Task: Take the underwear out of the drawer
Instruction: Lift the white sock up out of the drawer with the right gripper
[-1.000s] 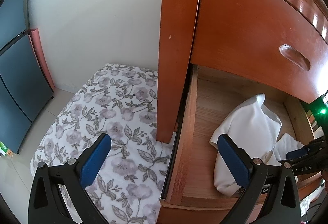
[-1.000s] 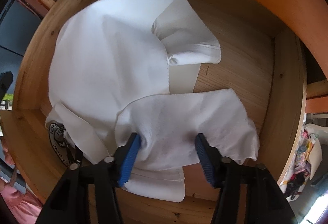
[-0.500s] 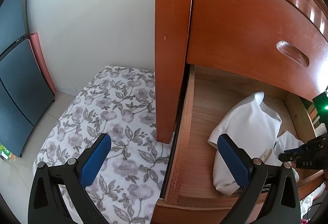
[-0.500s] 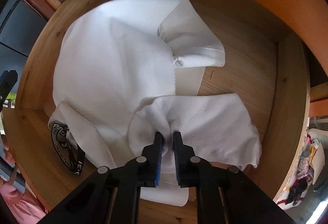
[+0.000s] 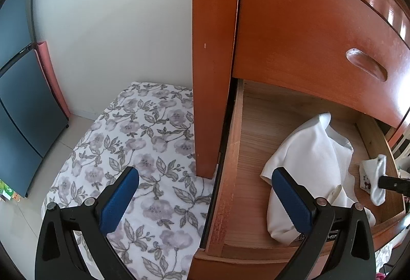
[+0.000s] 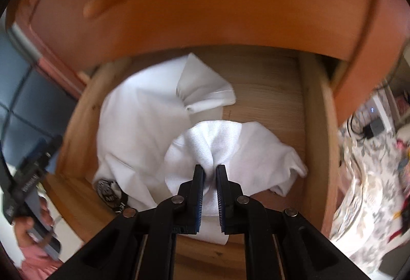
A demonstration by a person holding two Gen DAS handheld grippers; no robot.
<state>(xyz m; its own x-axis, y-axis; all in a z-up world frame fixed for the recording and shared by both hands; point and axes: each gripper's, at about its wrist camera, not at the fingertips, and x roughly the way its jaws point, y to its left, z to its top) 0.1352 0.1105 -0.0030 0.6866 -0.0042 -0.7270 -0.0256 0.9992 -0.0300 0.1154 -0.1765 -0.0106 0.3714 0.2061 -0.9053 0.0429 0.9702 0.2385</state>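
Observation:
The white underwear (image 6: 230,149) is pinched in my right gripper (image 6: 210,172), which is shut on a bunched fold and holds it raised above the open wooden drawer (image 6: 312,126). In the left wrist view the same underwear (image 5: 374,177) hangs at the drawer's right end, showing a small printed figure. A larger white garment (image 6: 138,126) (image 5: 307,162) still lies on the drawer floor. My left gripper (image 5: 205,198) stands open with nothing between its fingers, straddling the left wall of the drawer (image 5: 230,177).
A shut drawer front with a recessed handle (image 5: 366,65) overhangs the open one. Left of the dresser lies a floral mattress (image 5: 138,157) on the floor, with a dark cabinet (image 5: 20,90) by the wall. A hand (image 6: 23,228) holds the left gripper.
My right gripper shut on the white underwear and then lifted it up and back from the drawer floor. The left gripper stayed open and drifted slightly.

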